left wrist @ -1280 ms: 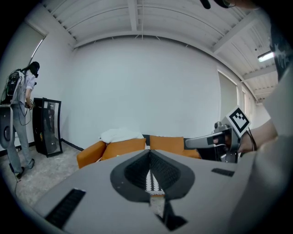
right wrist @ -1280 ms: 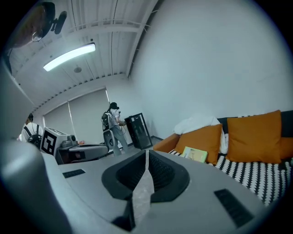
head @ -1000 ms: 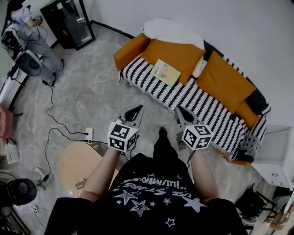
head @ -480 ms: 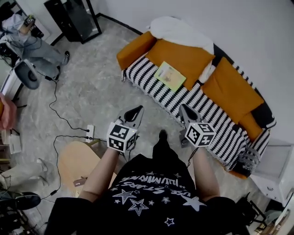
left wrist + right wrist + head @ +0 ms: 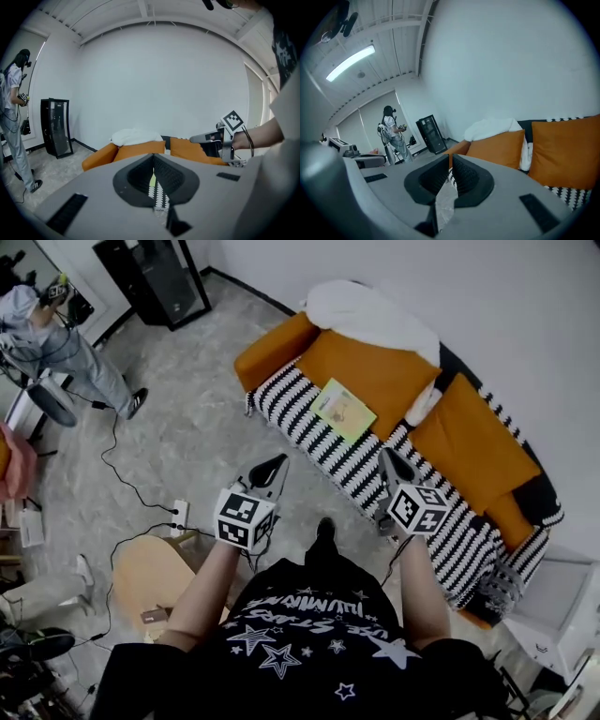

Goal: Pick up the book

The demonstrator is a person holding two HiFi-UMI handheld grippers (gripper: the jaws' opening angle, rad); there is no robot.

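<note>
Both hand-held grippers were carried ahead of the person's chest, in the lower middle of the head view: the left hand-held gripper [image 5: 273,465] over bare floor, the right hand-held gripper [image 5: 390,461] against the near edge of the sofa [image 5: 281,341]. Each had its jaws pressed together with nothing between them (each gripper's own view showed only a thin slit of the scene between the ribbed pads), which suited a carrying pose rather than a grasp.

The book [image 5: 343,411] lay flat and face up in the upper middle of the frame. It rested on the striped cover [image 5: 302,422] over the seat, just in front of an orange back cushion [image 5: 375,369] and near the armrest end. It was well apart from both grippers, so I judged the pick-up not yet begun and the moment one of approach.

Both grippers pointed toward the sofa, probably to keep the book in line. Lying flat on a soft seat, the book offered mainly its edges, so the jaws would have to open and one slip under an edge. The loose cover could bunch and get pinched along with it.
</note>
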